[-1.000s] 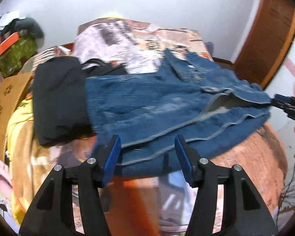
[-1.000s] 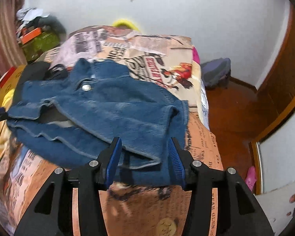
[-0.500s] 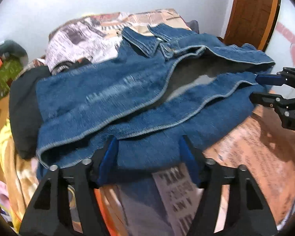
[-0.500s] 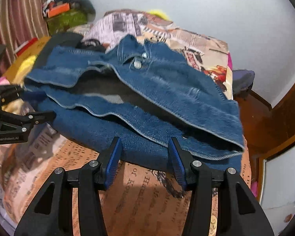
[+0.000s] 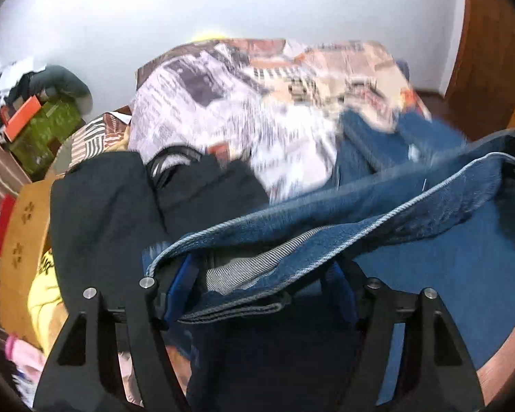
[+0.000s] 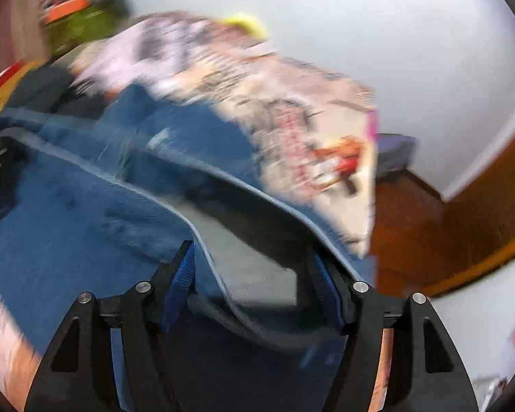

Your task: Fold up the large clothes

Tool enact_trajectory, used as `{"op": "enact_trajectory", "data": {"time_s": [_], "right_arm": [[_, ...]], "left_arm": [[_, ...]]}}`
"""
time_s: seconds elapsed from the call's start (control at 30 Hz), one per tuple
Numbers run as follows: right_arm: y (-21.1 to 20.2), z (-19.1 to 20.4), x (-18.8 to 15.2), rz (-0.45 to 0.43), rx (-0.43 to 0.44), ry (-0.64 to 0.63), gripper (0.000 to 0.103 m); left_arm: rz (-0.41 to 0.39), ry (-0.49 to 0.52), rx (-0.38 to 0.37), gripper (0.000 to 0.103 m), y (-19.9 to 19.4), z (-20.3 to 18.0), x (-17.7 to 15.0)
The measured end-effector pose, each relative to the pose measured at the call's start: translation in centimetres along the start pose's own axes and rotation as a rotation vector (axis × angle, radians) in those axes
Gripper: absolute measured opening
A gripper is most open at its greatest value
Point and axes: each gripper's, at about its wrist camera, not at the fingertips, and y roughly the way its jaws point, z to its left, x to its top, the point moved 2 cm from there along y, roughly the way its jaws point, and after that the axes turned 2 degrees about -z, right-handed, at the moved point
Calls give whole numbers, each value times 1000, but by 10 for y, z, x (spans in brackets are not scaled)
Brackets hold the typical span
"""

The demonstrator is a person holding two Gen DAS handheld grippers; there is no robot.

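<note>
Already the denim jacket (image 5: pixel 412 213), spread on the newspaper-print bed cover (image 5: pixel 243 103) a moment earlier, had its near hem lifted off the bed between both tongs, so a fold away from the near edge looked under way. Left gripper (image 5: pixel 261 285) stood fairly wide with hem layers between its pads; right gripper (image 6: pixel 254 281) was opening around the hem. Both pointed steeply down. A black garment (image 5: pixel 103 206) lay left.

A home bedroom: a bed (image 5: pixel 257 103) with a newspaper-print cover stands against a white wall (image 5: pixel 292 7), clothes and boxes (image 5: pixel 41 127) piled left, wooden floor (image 6: pixel 405 213) right.
</note>
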Motion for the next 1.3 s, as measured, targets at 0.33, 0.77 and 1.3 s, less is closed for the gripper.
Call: {"op": "enact_trajectory", "data": {"time_s": [0.33,0.77,1.3], "right_arm": [[-30,-28,26,-111,24,215,63],[-56,26,12,-89,173,67,64],[-23,54,-53,81,212,21,65]], "left_arm": [[-84,-101,-127,74,-39,8,39],[-14,-90,-147,75,-54,-11,-6],[135,-40,-125,75,-21,-42,-85]]}}
